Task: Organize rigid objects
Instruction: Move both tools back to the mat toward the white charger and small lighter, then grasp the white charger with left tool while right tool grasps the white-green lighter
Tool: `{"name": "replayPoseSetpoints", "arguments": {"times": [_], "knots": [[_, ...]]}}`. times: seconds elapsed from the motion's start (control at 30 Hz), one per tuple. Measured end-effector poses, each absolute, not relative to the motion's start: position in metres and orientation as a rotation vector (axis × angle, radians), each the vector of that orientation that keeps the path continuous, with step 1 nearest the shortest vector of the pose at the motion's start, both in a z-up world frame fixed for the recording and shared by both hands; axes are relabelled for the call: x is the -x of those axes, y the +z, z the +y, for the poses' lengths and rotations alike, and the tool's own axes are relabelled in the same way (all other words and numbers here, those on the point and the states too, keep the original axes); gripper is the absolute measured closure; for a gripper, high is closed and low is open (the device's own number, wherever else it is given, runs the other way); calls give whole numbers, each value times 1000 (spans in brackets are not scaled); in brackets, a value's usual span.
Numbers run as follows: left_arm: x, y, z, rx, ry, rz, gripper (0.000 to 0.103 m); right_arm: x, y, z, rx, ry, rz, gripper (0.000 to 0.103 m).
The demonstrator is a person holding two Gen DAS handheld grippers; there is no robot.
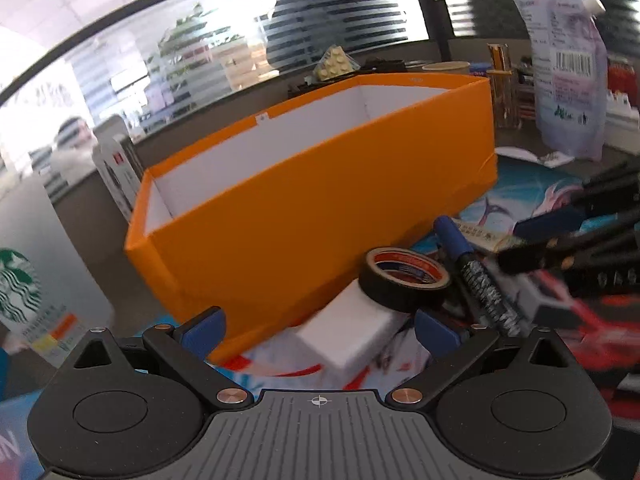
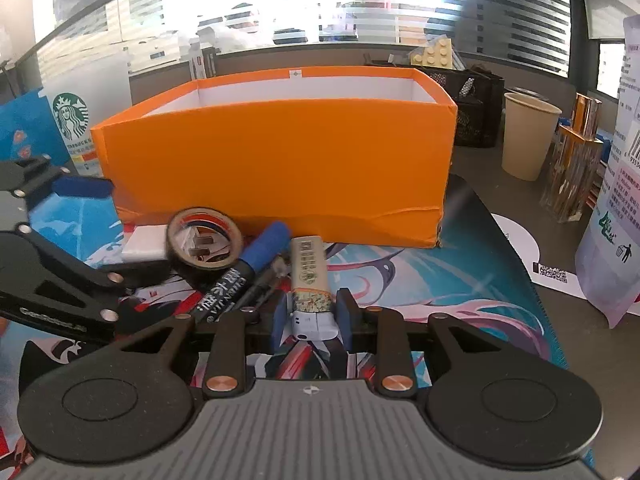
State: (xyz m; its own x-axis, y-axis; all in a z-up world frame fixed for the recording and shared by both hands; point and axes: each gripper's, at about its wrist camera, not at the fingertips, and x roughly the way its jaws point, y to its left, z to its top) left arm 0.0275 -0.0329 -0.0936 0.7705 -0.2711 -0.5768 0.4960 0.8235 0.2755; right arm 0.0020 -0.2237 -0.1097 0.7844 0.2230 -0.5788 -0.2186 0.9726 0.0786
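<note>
We have our right gripper [image 2: 311, 316] pinched on the near end of a small flat lighter [image 2: 310, 276], its blue pads pressed against the white base on either side. The lighter lies lengthwise on the printed desk mat [image 2: 460, 280], pointing at the orange box [image 2: 280, 160], so taking it by the end leaves most of its body free and lets us carry it straight forward over the box's front wall.

Our left gripper [image 1: 318, 330] stands spread wide and holds nothing. It hovers just in front of a white block [image 1: 352, 332], with a roll of black tape [image 1: 404, 280] resting on the block's far end. We judge the wide spread suits the block or the roll, both too broad for a narrow pinch.

A blue-capped marker [image 2: 248, 268] lies just beside the lighter on its left, touching the tape roll, with a thinner dark pen between marker and lighter. The pile sits close against the foot of the box, which looks bare as far as we can see inside. We reckon the sorting has barely begun; lifting the lighter clear without dragging the marker is the care needed next.
</note>
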Motion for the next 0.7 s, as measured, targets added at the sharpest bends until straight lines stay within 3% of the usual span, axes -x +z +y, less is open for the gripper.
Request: {"name": "replayPoseSetpoints", "arguments": {"times": [0.23, 0.7], "knots": [[-25, -90, -47, -350, -338, 526, 0, -1, -110, -229, -38, 255, 625, 75], [-39, -104, -12, -182, -104, 694, 0, -2, -109, -231, -71, 268, 620, 71]]}}
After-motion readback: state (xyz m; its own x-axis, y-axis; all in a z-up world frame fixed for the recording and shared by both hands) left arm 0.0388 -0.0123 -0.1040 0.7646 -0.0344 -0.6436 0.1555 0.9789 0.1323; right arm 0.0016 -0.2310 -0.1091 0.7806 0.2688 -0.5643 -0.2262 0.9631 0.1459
